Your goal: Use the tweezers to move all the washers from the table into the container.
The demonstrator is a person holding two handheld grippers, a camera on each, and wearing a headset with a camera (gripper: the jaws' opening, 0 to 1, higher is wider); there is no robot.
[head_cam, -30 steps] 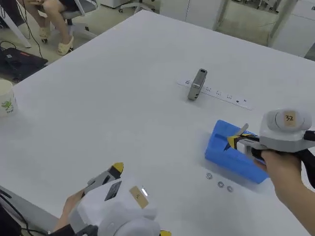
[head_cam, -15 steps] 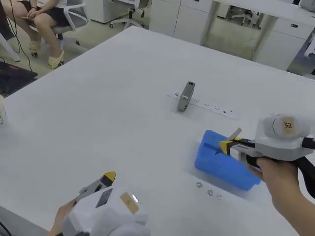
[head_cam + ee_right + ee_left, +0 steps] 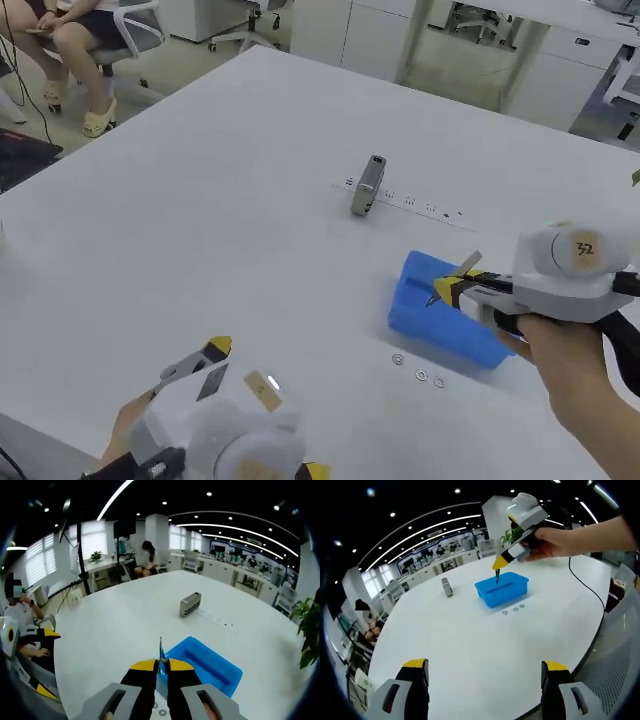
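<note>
1. The right gripper (image 3: pixel 445 290) has its jaws squeezed almost together on the tweezers (image 3: pixel 160 656), whose thin tips stick out just past the yellow jaw ends.
2. A hand (image 3: pixel 560 350) holds this gripper from behind.
3. In the left gripper view the right gripper (image 3: pixel 501 562) tilts downward, and the tweezers (image 3: pixel 497 576) point down over the blue container (image 3: pixel 501 589). I cannot tell whether the tips touch it.
4. The container (image 3: pixel 440 315) sits on the white table (image 3: pixel 220 230) directly under and ahead of the right gripper's jaws, open side up.
5. Three washers (image 3: pixel 421 375) lie in a short row on the table, just beside the container's wall, below and slightly behind the right gripper's tips.
6. The left gripper (image 3: pixel 482 675) has its jaws spread wide with nothing between them.
7. It hangs over the table, well apart from the container, with the washers (image 3: pixel 515 609) far ahead of it.
8. A grey block (image 3: pixel 190 604) stands on the table beyond the container, well ahead of the right gripper.
</note>
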